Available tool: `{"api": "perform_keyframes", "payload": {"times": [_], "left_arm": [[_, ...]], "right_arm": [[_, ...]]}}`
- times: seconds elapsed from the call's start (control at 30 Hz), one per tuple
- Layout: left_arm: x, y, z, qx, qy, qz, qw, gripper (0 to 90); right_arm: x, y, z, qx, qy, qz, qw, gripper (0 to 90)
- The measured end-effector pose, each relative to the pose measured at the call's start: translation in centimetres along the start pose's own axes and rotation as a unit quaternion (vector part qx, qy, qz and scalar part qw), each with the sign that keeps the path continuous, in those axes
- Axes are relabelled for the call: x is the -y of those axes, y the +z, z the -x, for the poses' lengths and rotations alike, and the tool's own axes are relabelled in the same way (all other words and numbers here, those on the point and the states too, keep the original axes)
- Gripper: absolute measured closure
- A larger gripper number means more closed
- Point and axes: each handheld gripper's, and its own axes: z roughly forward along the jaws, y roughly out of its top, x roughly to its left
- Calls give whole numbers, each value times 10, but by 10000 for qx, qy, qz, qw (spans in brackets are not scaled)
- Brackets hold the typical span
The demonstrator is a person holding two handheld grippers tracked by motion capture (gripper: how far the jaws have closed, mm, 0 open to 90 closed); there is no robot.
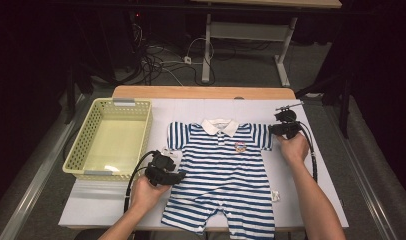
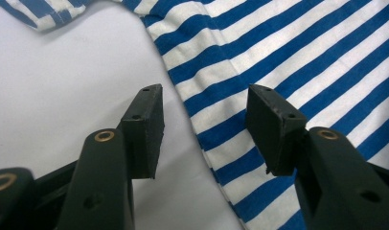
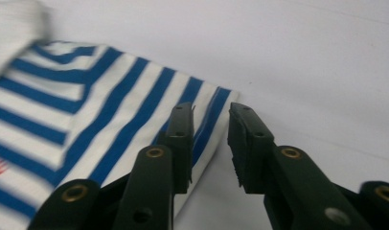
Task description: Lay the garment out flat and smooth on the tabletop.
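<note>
A blue-and-white striped baby romper with a white collar lies flat on the white table cover. My left gripper sits at the romper's left side seam, near the waist. In the left gripper view it is open, and the striped edge runs between the jaws with no pad touching it. My right gripper is at the right sleeve's end. In the right gripper view it stands open over the sleeve cuff, a narrow gap between the pads.
A pale yellow plastic basket stands empty at the left of the table. A small white tag lies beside the romper's right leg. Cables and table legs are on the floor beyond the far edge.
</note>
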Motion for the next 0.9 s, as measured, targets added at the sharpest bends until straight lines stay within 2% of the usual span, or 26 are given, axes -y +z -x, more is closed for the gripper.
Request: {"api": "perform_keyframes", "payload": {"times": [0.07, 0.1, 0.2, 0.3, 0.33, 0.4, 0.43, 0.5, 0.63, 0.8, 0.9], "left_arm": [[0, 0, 0, 1, -5, -3, 10000, 471], [0, 0, 0, -3, 3, -3, 10000, 471], [0, 0, 1, -60, 63, -24, 10000, 486], [0, -1, 2, -30, 65, -29, 10000, 515], [1, -1, 2, -15, 80, -41, 10000, 528], [1, -1, 2, -10, 155, -60, 9999, 558], [1, -1, 2, -41, 196, -72, 9998, 575], [1, -1, 1, -26, 205, -73, 9998, 607], [0, -1, -3, 52, 126, -66, 9999, 667], [-1, -1, -5, 161, 99, -99, 9998, 761], [-2, -1, -6, 211, 104, -150, 9996, 819]], "right_arm": [[6, -15, -7, -312, -2, -12, 9995, 661], [10, -22, -12, -416, -131, -68, 9990, 650], [29, -43, -32, -536, -582, -181, 9967, 636], [47, -57, -47, -735, -711, -311, 9943, 624], [53, -61, -51, -728, -780, -330, 9937, 623], [63, -67, -58, -775, -855, -226, 9931, 628], [70, -69, -59, -820, -832, -116, 9931, 641], [81, -67, -58, -853, -770, -254, 9931, 622], [98, -67, -58, -987, -649, -260, 9927, 609], [108, -68, -67, -1060, -807, -345, 9905, 618], [111, -70, -72, -975, -987, -314, 9898, 769]]}}
